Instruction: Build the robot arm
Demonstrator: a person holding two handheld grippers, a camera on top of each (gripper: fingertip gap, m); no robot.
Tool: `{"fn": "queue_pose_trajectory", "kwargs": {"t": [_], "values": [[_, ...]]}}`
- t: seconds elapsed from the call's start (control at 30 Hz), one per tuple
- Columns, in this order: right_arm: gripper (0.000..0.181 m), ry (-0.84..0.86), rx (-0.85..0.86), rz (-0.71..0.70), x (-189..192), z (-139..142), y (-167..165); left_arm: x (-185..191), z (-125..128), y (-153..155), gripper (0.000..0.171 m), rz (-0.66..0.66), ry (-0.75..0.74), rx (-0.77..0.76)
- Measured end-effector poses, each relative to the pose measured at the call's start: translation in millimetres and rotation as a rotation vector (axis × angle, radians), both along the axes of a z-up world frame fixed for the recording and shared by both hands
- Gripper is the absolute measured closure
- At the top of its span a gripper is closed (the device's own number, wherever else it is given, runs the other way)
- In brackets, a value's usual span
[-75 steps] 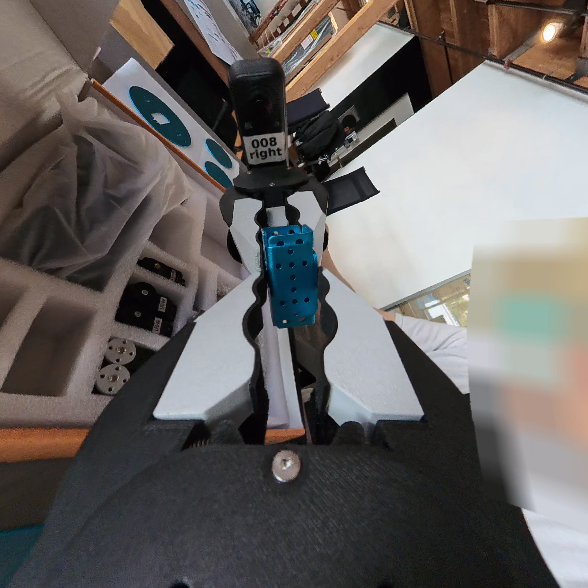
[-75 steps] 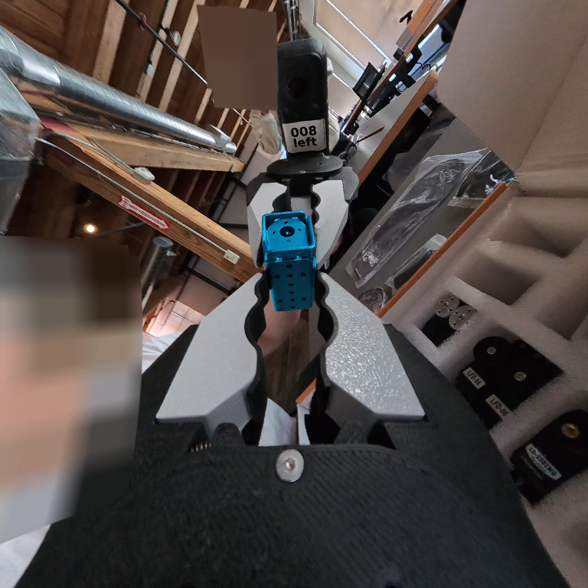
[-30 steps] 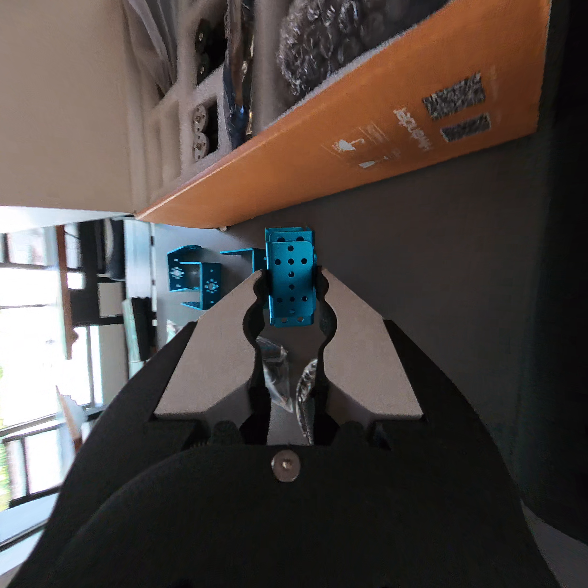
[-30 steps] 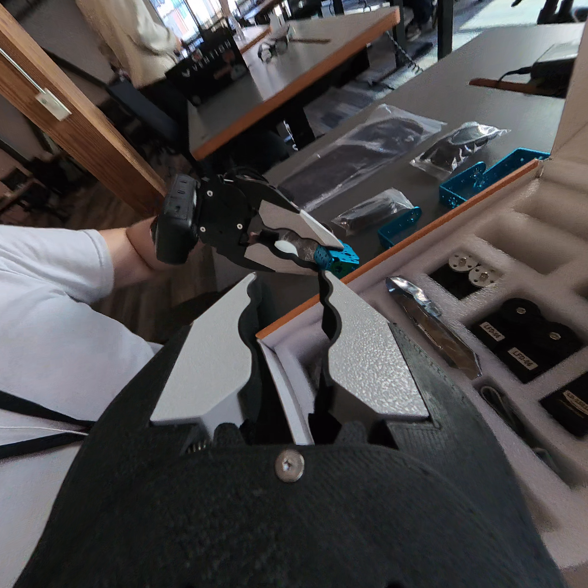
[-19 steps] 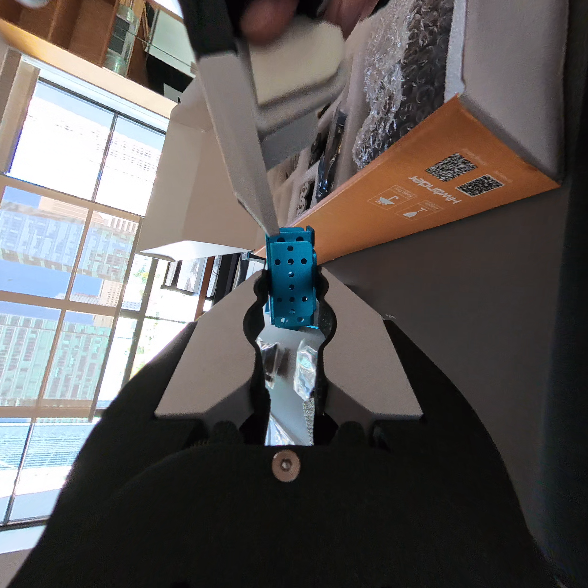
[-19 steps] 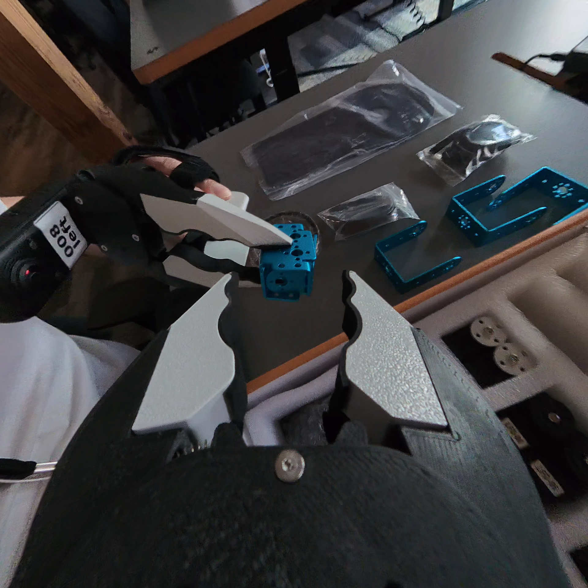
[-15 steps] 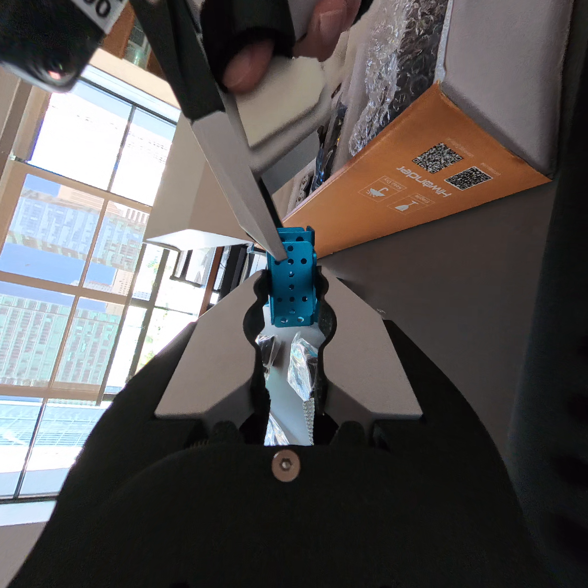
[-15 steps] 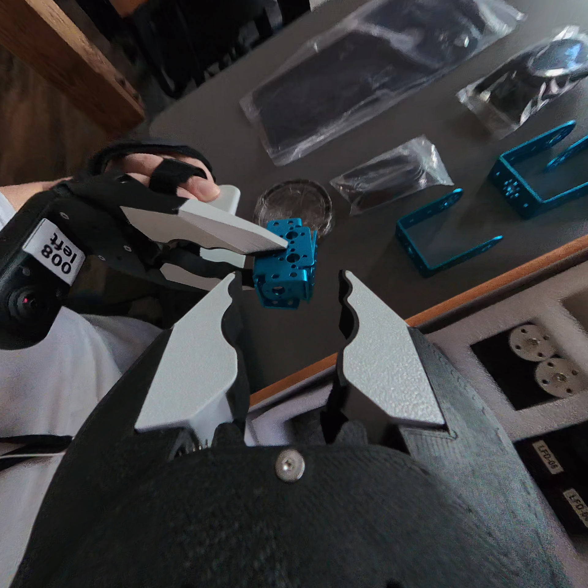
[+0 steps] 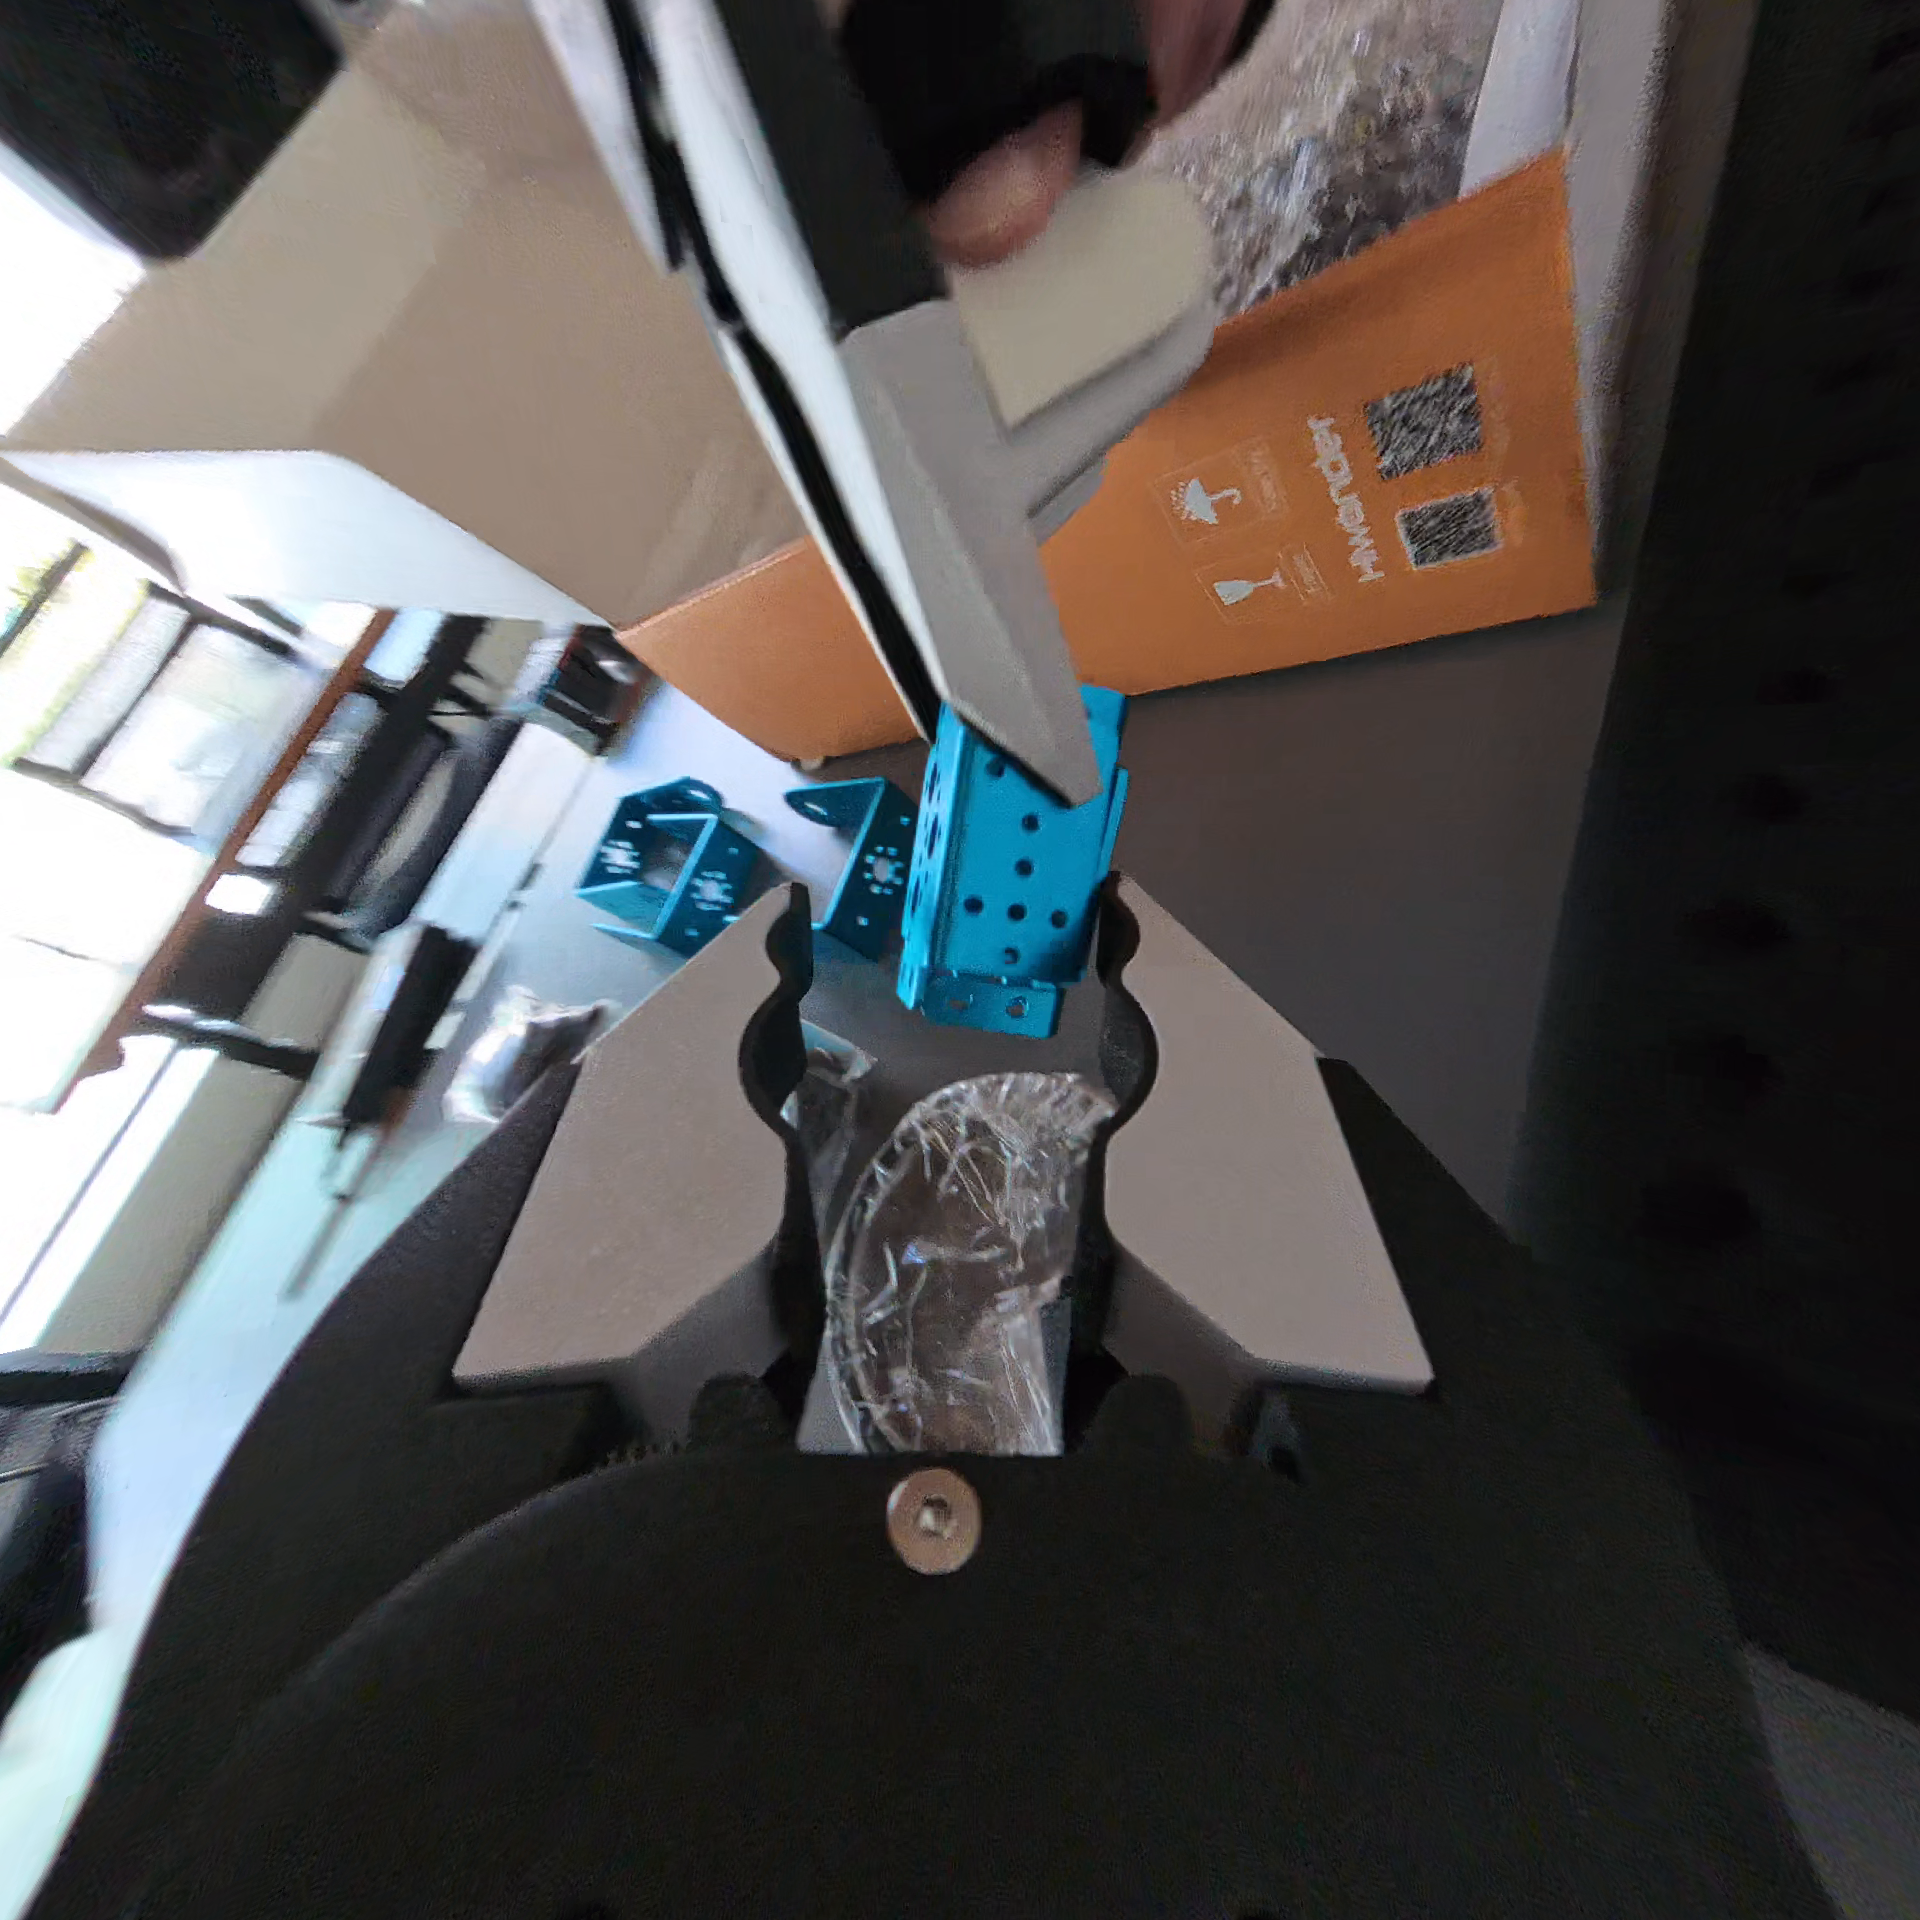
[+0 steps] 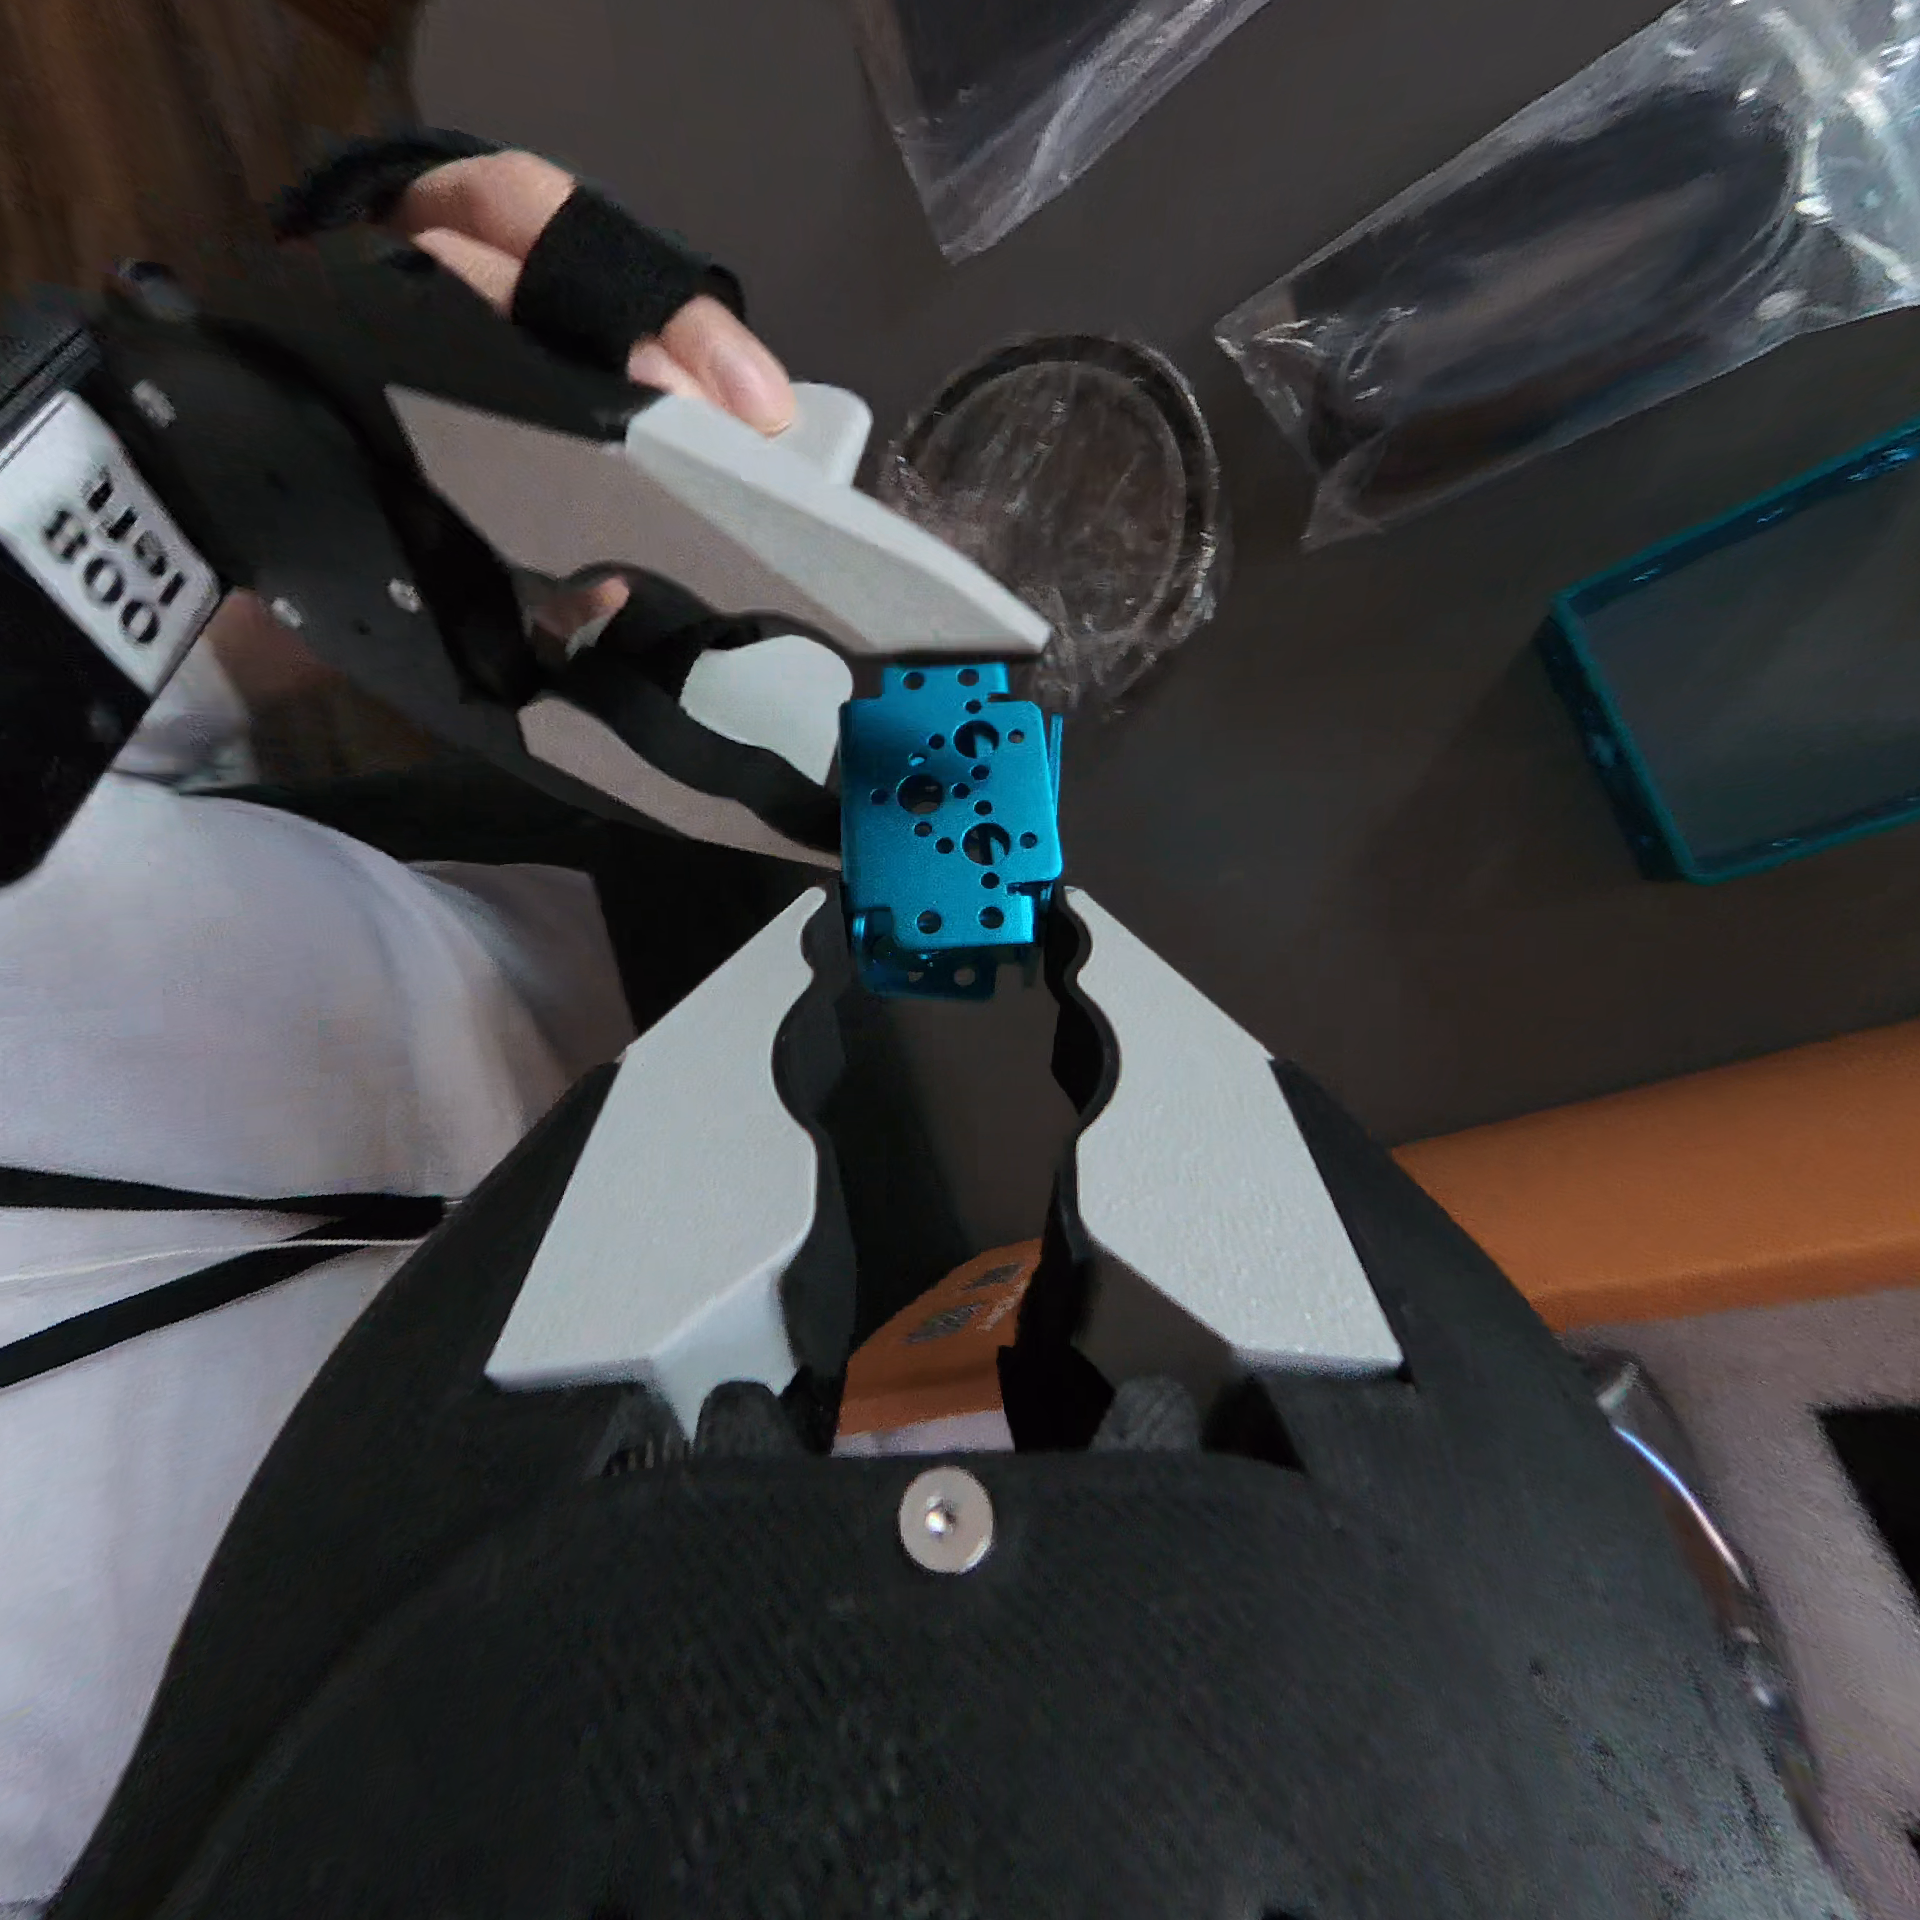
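I see a dark grey flat table (image 9: 1351,883) under everything. Bright windows (image 9: 94,727) shine at my left, and a long wooden-edged desk (image 9: 312,748) stands near them.

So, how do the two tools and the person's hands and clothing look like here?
Each tool, left tool and right tool, has two pale grey wedge fingers with black wavy inner pads on a black textured body with a silver screw. The other tool carries a black camera block with a white label. The hand wears a black fingerless glove; the sleeve is white.
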State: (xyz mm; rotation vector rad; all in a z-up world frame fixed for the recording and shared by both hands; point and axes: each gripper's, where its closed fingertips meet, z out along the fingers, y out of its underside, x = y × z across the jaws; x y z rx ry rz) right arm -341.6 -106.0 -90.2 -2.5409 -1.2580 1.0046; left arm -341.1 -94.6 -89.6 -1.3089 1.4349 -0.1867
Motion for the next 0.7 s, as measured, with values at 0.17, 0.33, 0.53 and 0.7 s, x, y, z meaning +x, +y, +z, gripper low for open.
{"fn": "queue_pose_trajectory", "kwargs": {"t": [0.17,0.33,0.53,0.7], "values": [[0.146,0.205,-0.208,-0.027,-14.1,19.9,-6.2,-28.5,18.8,-12.1,0.131,-0.121,-0.142,-0.189],[0.145,0.348,-0.299,0.027,-42.9,42.0,-9.0,-68.8,40.1,-25.6,0.135,-0.169,-0.266,-0.338],[0.146,0.443,-0.102,0.113,-97.5,41.9,-13.0,-136.6,62.8,-34.1,0.161,-0.241,-0.58,-0.817],[0.145,0.386,0.226,0.205,-145.8,18.7,-29.1,-191.7,37.8,-46.0,0.147,-0.177,-0.535,-0.794]]}}
